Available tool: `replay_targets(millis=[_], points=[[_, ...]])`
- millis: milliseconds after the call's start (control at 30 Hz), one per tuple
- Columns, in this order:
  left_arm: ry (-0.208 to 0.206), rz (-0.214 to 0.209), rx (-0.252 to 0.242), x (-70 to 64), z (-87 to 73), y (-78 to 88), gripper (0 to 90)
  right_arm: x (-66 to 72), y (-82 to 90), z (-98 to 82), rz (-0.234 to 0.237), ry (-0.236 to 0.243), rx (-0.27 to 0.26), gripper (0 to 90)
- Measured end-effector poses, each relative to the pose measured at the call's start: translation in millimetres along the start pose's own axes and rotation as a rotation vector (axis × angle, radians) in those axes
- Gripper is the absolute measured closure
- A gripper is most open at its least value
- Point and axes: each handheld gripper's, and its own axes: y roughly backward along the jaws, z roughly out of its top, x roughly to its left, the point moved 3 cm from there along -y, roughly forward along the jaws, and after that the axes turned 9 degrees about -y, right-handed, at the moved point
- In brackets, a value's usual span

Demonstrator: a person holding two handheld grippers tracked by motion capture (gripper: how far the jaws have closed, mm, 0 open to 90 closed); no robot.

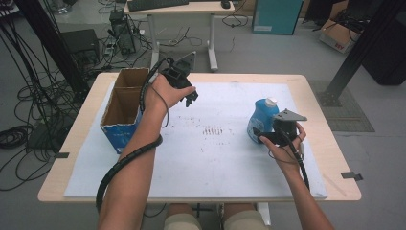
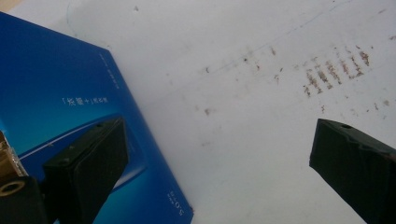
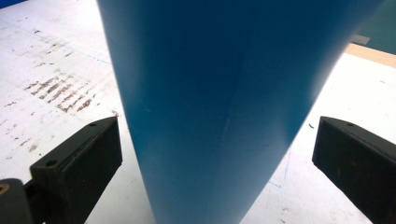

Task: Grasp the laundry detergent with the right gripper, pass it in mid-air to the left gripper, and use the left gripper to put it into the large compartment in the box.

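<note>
A blue bottle (image 1: 262, 117) with a white cap stands upright on the right part of the white mat (image 1: 210, 163). My right gripper (image 1: 264, 137) is at its near side. In the right gripper view the bottle (image 3: 224, 93) rises between the two spread jaws of the right gripper (image 3: 215, 135), with a gap on each side, so this gripper is open. An open-topped blue cardboard box (image 1: 122, 108) sits at the mat's left. My left gripper (image 1: 190, 97) hovers just right of the box, open and holding nothing. In its own view the left gripper (image 2: 217, 140) looks down on the box's blue side (image 2: 65, 93).
Brown scuff marks (image 1: 213, 130) stain the middle of the mat. The wooden table's edge (image 1: 335, 143) runs close to the right of the bottle. Beyond the table are a desk (image 1: 179, 9), floor cables (image 1: 28, 105) and a black frame post (image 1: 356, 52).
</note>
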Motion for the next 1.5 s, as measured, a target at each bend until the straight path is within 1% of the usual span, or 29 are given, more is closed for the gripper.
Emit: replay_targets(millis=[133,200,233,333,367,400,433,567,600,633,667,800,933,1033,1100,1167,1500], points=[[0.001,-0.002,0.001,0.5,-0.4,-0.7,5.0,2.1,0.1,-0.8,-0.005,-0.017,0.004,1.6],[-0.003,-0.001,0.006,1.1,-0.7,-0.6,5.0,2.5,-0.4,-0.8,0.001,-0.009,-0.002,1.6],[0.002,-0.001,0.001,1.0,-0.6,-0.6,5.0,2.5,-0.4,-0.8,0.001,-0.009,-0.002,1.6],[-0.002,0.000,0.005,1.6,-0.8,0.2,5.0,3.5,-0.2,-0.8,0.004,-0.010,-0.008,1.6],[0.003,-0.001,0.000,1.3,-0.7,0.4,5.0,3.4,-0.2,-0.7,0.007,-0.009,-0.009,1.6],[-0.001,0.001,0.002,1.6,-0.8,0.9,5.0,3.4,-0.2,-0.7,0.007,-0.009,-0.009,1.6],[0.006,0.000,-0.002,1.2,-0.6,1.0,5.0,3.5,-0.3,-0.7,0.008,-0.008,-0.010,1.6],[0.004,-0.001,-0.005,0.9,-0.5,1.7,5.0,3.9,0.1,-0.3,0.010,0.001,-0.013,1.8],[0.005,0.000,-0.003,0.7,-0.6,1.7,5.0,4.5,0.3,-0.5,0.011,-0.009,-0.011,1.8],[0.006,0.000,-0.003,0.5,-0.7,1.8,5.0,4.2,0.3,-0.2,0.011,-0.004,-0.014,1.8],[0.006,0.001,-0.003,0.5,-0.7,1.7,5.0,4.9,0.7,-0.6,0.011,-0.019,-0.010,1.7],[0.006,0.001,-0.003,0.6,-0.9,1.5,5.0,4.5,0.2,-0.5,0.012,-0.010,-0.018,1.9],[0.007,0.001,-0.003,0.5,-0.8,2.1,5.1,5.4,0.0,-1.1,0.019,-0.020,-0.014,2.7],[0.006,0.006,0.000,0.6,-0.7,2.6,5.1,4.7,-0.1,-0.6,0.018,-0.008,-0.019,2.7],[0.001,0.006,0.001,0.7,-0.6,3.0,5.1,5.0,0.1,-0.4,0.021,-0.017,-0.019,2.7],[0.004,0.004,-0.003,0.5,-0.4,3.3,5.1,4.4,0.0,-0.4,0.021,-0.011,-0.018,2.7],[0.001,-0.001,-0.002,1.1,0.0,3.9,5.1,5.1,-1.4,-0.7,0.022,-0.013,-0.020,2.3]])
